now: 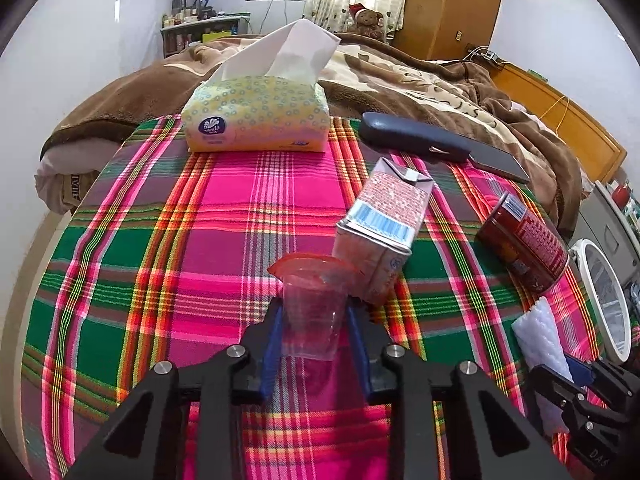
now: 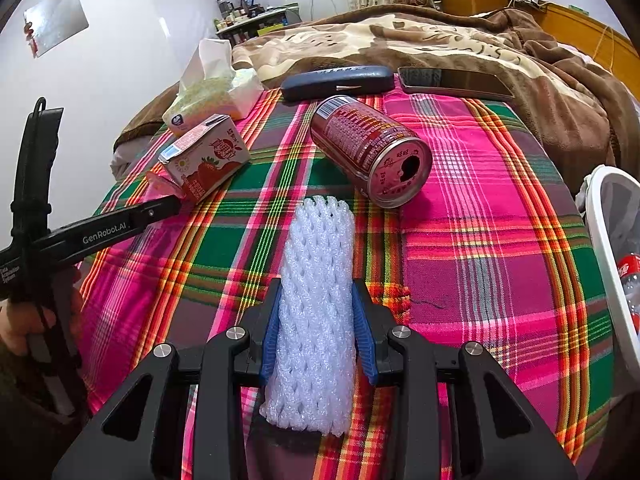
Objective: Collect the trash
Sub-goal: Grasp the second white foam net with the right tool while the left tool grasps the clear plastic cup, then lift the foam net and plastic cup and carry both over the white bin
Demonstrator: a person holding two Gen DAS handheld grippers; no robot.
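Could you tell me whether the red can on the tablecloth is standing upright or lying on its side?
On its side. The can lies lengthwise on the tablecloth, and its opened top faces the camera.

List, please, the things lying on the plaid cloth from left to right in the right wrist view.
Tissue pack → juice carton → foam fruit net held in the right claw → red can → phone.

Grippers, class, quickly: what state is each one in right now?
Left claw: closed on the clear plastic cup.
Right claw: closed on the white foam net sleeve.
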